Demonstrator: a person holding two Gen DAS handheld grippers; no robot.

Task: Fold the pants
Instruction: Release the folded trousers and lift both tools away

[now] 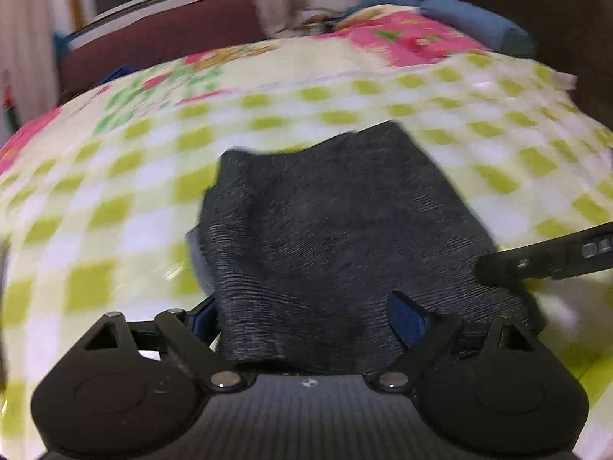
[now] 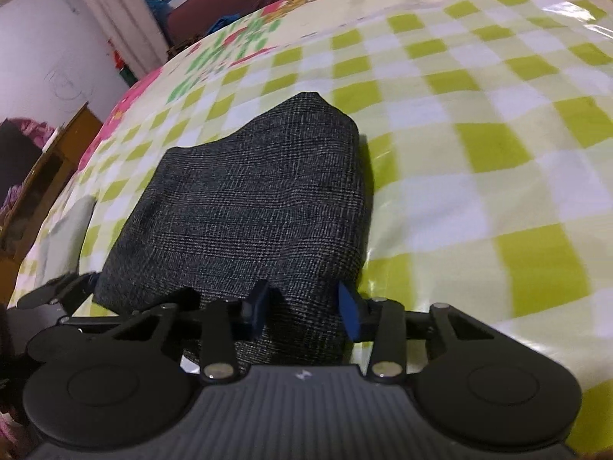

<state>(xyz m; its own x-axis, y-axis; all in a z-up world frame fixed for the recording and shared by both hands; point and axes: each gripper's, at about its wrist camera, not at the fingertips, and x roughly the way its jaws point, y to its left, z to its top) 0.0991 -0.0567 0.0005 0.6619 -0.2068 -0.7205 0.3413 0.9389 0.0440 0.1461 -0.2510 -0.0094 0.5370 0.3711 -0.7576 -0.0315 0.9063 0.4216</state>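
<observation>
Item: pants (image 2: pixel 245 207). Dark grey woven cloth, folded to a compact stack of several layers, lying on the bed near its near edge, well apart from the far corners. I judge the fold well along; the far end is uneven, one corner peaking higher than the other, so a squaring-up or a last fold probably remains.

Item: bedspread (image 2: pixel 479 153). Glossy green-and-white check with a pink floral border toward the head end. It carries the pants and nothing else near them.

Item: my left gripper (image 1: pixel 310 314). Jaws spread about as wide as they go, one blue pad (image 1: pixel 406 318) showing through the cloth edge, the other half hidden at the bundle's left side. The near end of the pants lies between the jaws, but I see no pinch; I read this as straddling the bundle, not holding it. Pointed steeply down at the near edge. The picture is smeared, so finer contact I cannot tell.

Item: my right gripper (image 2: pixel 306 312). Jaws partly closed, with a fold of the near right corner of the pants bunched between the blue pads; both pads press the cloth, so I count it gripped. Tilted steeply down, beside the left gripper, whose finger shows at that view's lower left.

Reason for the arrangement: both tools work the same near hem, one at each side, presumably to move that edge evenly.
</observation>
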